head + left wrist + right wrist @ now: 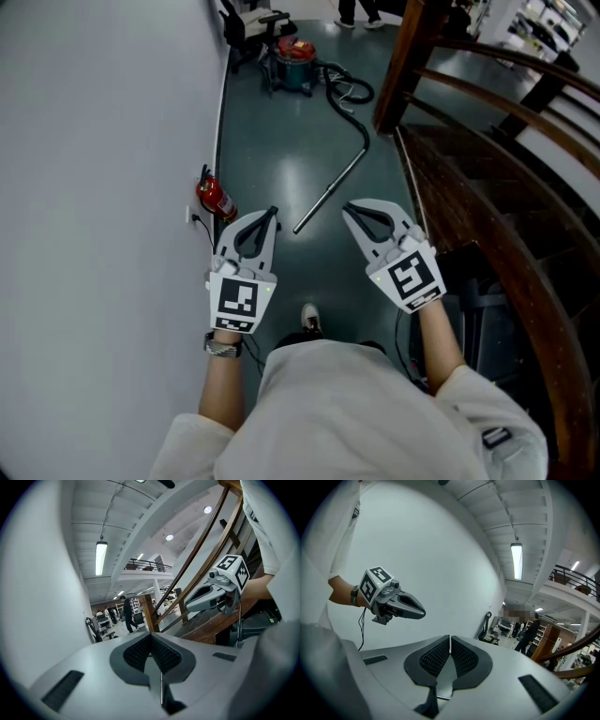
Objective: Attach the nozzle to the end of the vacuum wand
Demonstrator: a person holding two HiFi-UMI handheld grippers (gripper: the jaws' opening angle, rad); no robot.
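The metal vacuum wand point(329, 192) lies on the dark floor ahead, its far end joined to a black hose point(343, 98) that runs to a red and green vacuum cleaner point(295, 58). I cannot make out a nozzle. My left gripper point(273, 213) is held out above the floor, left of the wand's near end, shut and empty. My right gripper point(348, 208) is level with it on the right, also shut and empty. In the left gripper view the left gripper point(151, 635) has its pads together. The right gripper point(450, 637) looks the same in its own view.
A grey wall point(103, 169) runs along the left, with a red fire extinguisher point(214, 195) at its foot. A dark wooden staircase with a curved handrail point(497, 159) fills the right. Office chairs point(248, 23) and people stand far down the aisle.
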